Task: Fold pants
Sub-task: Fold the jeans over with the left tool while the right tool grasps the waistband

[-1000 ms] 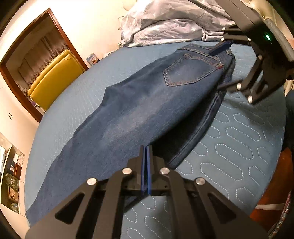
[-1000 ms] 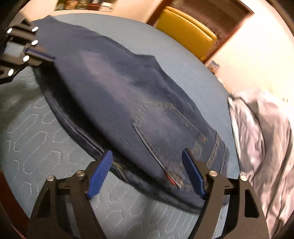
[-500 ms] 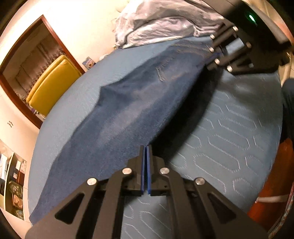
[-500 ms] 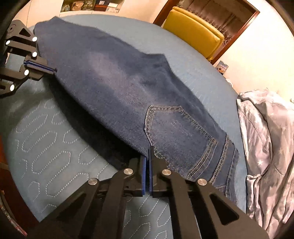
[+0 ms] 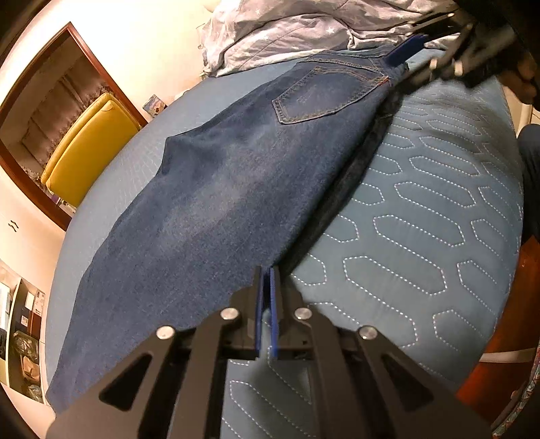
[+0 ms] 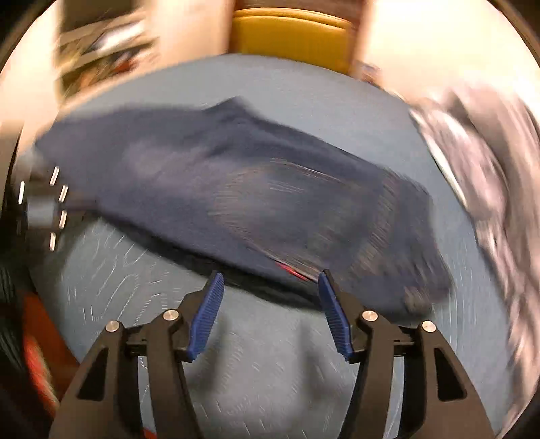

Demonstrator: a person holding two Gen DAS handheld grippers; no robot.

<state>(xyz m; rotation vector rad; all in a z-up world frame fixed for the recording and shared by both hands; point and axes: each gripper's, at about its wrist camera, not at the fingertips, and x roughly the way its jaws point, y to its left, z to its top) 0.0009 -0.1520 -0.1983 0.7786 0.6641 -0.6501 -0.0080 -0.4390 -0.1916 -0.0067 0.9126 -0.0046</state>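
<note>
Jeans [image 5: 236, 189] lie folded lengthwise, leg on leg, along the bed [image 5: 422, 209], back pocket [image 5: 320, 98] facing up. Waistband end points toward the head of the bed, just beside the rumpled duvet [image 5: 287, 30]; hems reach toward the foot, on the left of the left wrist view. The folded long edge runs near the bed's near side, with bare quilted cover between it and the bed edge.

Left gripper [image 5: 266, 297] sits at the near long edge of the jeans, around mid-leg; its blue pads are pressed almost together with only a thin slit between them. Denim edge meets the fingertips, but whether cloth is actually pinched I cannot tell (tips hide the contact).

Right gripper [image 6: 270, 297] is released, jaws spread wide, nothing between the pads [image 6: 207, 314]. It hangs just off the jeans' near edge by the pocket end. The right wrist view is heavily motion-blurred, so fine detail is lost. In the left wrist view it shows at the waistband corner, one blue pad over the denim [image 5: 405, 50].

Yellow chair [image 5: 91, 148] stands beyond the bed's far side.
</note>
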